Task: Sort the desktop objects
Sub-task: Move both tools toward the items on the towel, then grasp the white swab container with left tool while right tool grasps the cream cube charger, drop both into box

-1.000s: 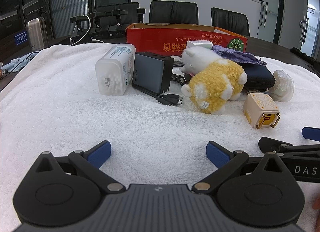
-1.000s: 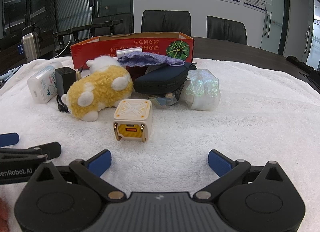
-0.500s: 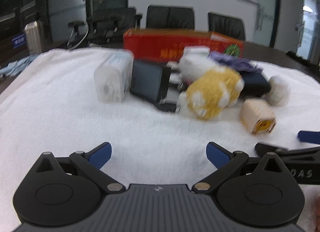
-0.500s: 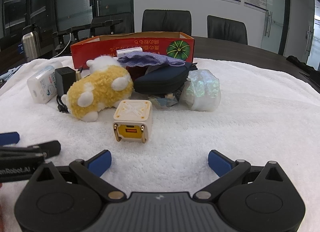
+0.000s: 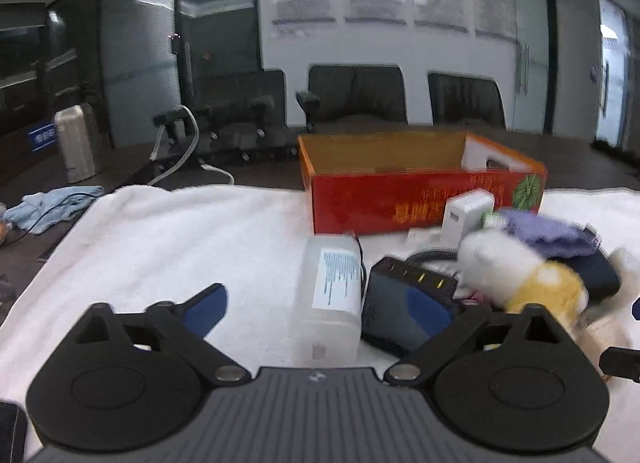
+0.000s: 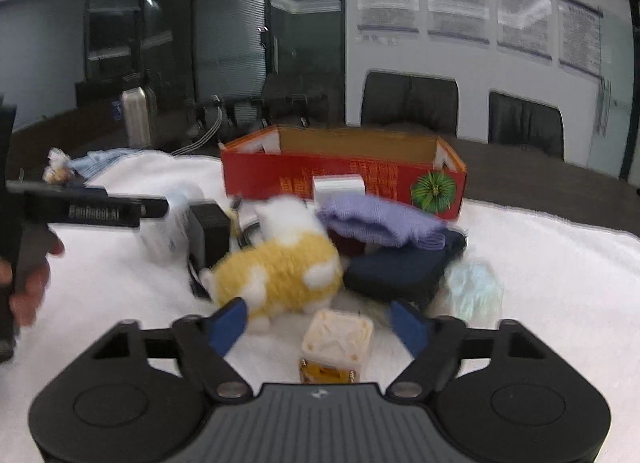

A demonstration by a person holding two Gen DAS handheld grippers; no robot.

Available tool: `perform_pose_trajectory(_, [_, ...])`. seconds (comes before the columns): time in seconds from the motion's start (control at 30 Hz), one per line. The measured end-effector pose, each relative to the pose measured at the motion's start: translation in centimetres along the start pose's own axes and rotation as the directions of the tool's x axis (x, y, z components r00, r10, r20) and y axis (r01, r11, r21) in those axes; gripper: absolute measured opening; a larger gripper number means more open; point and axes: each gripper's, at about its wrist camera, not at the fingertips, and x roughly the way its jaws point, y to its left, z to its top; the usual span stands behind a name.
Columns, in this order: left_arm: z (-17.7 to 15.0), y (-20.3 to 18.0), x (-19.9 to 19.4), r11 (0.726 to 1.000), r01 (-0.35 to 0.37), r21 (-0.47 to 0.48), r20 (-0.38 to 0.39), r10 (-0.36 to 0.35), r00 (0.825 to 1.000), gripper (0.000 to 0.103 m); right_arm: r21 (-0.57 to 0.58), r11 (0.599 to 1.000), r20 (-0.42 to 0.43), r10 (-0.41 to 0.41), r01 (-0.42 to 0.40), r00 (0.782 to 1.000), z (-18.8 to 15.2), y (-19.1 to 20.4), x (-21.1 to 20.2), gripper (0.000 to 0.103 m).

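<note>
My left gripper (image 5: 316, 311) is open with its jaws closing. A translucent white container (image 5: 332, 295) lies between its fingers, untouched by the pads, and a black charger (image 5: 400, 303) sits beside the right finger. My right gripper (image 6: 318, 325) is also open and closing, with a cream cube charger (image 6: 336, 343) between its fingers and gaps on both sides. Behind them lie a yellow-and-white plush toy (image 6: 280, 275), a purple cloth (image 6: 376, 223), a dark pouch (image 6: 400, 271), a shiny bag (image 6: 472, 287) and a white adapter (image 6: 338, 187). An open red cardboard box (image 6: 344, 183) stands behind the pile.
A white towel (image 5: 180, 231) covers the dark table. A steel flask (image 5: 76, 147) and a blue cloth (image 5: 52, 207) lie at the far left, with cables and black chairs (image 5: 356, 93) beyond. A hand (image 6: 28, 287) holds the left gripper at the left edge.
Both grippers have risen and pushed in toward the pile. The left one now straddles the white container and the right one straddles the cream cube. Both pairs of jaws have narrowed.
</note>
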Motion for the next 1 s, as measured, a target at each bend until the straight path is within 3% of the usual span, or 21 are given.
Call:
perform_pose_trajectory(0.03, [0.0,0.0,0.7,1.0,0.015,0.014,-0.011,-0.014,1.0,0.087,0.01,1.0,-0.02,-0.006,0.006,1.0,-0.3,-0.2,0.6,0.072])
perform_pose_trajectory(0.07, [-0.2,0.1,1.2,1.0,0.021,0.018,-0.024,-0.021,0.999,0.074,0.011,1.0,-0.04,-0.018,0.018,0.999,-0.6,-0.3,1.3,0.072])
perform_pose_trajectory(0.1, [-0.3,0.2,1.9,1.0,0.021,0.014,-0.043,-0.02,0.999,0.064,0.009,0.999,-0.055,-0.032,0.032,0.998,-0.8,-0.4,1.8,0.066])
perform_pose_trajectory(0.13, [-0.3,0.3,2.5,1.0,0.018,-0.001,-0.062,-0.018,0.998,0.047,0.009,0.999,-0.069,-0.049,0.05,0.996,-1.0,-0.5,2.2,0.052])
perform_pose_trajectory(0.17, [-0.3,0.6,3.1,0.999,0.034,-0.029,-0.08,-0.037,0.996,0.041,0.018,0.999,-0.082,-0.049,0.05,0.995,-1.0,-0.7,2.7,0.047])
perform_pose_trajectory(0.2, [-0.4,1.2,3.4,0.998,0.044,-0.05,-0.085,-0.048,0.995,0.041,0.041,0.999,-0.094,-0.025,0.029,0.995,-1.0,-1.0,2.9,0.041])
perform_pose_trajectory(0.3, [-0.5,1.2,2.8,0.998,0.044,-0.051,-0.078,-0.048,0.996,0.041,0.03,0.999,-0.087,-0.022,0.024,0.996,-1.0,-1.0,2.7,0.04])
perform_pose_trajectory(0.47, [0.2,1.1,-0.8,0.997,0.069,-0.033,0.005,-0.069,0.998,0.04,-0.014,1.0,-0.029,0.008,-0.008,1.0,-0.2,-1.0,0.4,0.039])
perform_pose_trajectory(0.67, [4.9,0.5,-3.3,0.992,0.127,-0.022,0.096,-0.124,0.988,0.04,-0.067,0.997,0.06,0.036,-0.032,0.998,3.9,-2.0,-1.7,0.039])
perform_pose_trajectory(0.83, [11.2,-0.1,-0.4,0.987,0.15,-0.064,0.118,-0.142,0.983,0.041,-0.069,0.997,0.122,0.045,-0.036,0.992,10.9,-4.0,0.1,0.039])
perform_pose_trajectory(1.0, [16.8,-1.5,6.9,0.99,0.111,-0.082,0.041,-0.108,0.993,0.041,-0.007,0.997,0.105,0.072,-0.072,0.992,19.3,-6.6,5.3,0.039])
